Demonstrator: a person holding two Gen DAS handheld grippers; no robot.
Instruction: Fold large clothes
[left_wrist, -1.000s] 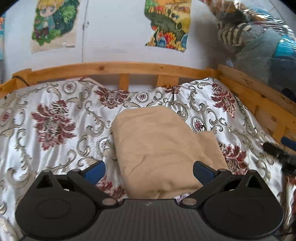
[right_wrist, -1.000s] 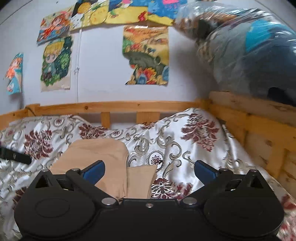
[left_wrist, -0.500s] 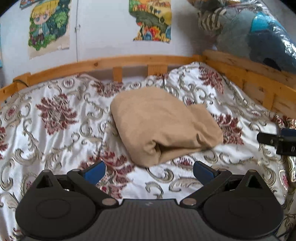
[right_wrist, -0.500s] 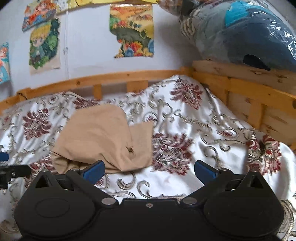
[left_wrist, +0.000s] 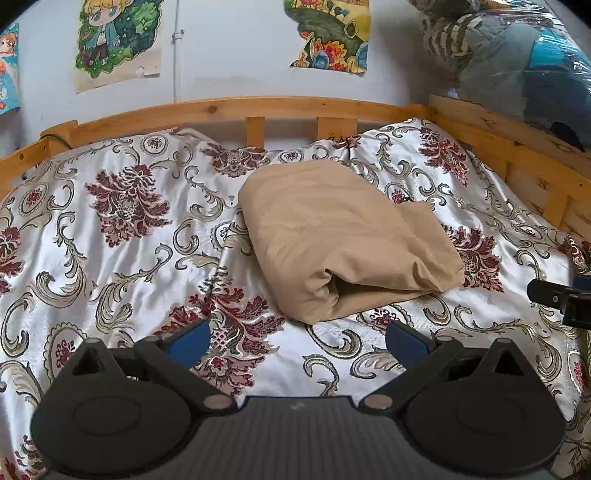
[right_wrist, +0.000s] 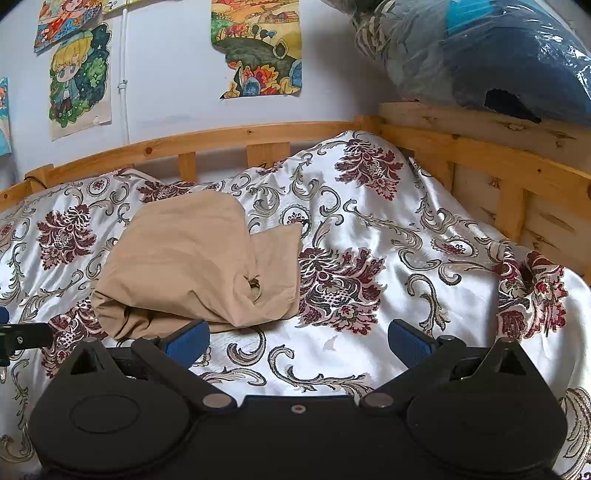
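The tan garment (left_wrist: 332, 236) lies folded into a thick bundle near the middle of the bed, on the floral bedspread (left_wrist: 122, 236), its rolled edge turned toward the cameras and a flatter layer sticking out on its right side. In the right wrist view the same bundle (right_wrist: 192, 258) sits left of centre, with a small pucker in its front fold. The left hand-held gripper (left_wrist: 295, 341) hangs just short of the bundle, its blue pads spread wide with nothing between them. The right hand-held gripper (right_wrist: 297, 341) is likewise spread and empty, over bare bedspread to the bundle's right. A wooden bed rail (left_wrist: 255, 107) runs behind and along the right side. Posters (right_wrist: 258, 48) hang on the wall, and plastic-wrapped bedding (right_wrist: 480, 51) rests on the right rail. Nothing lies between either gripper and the garment
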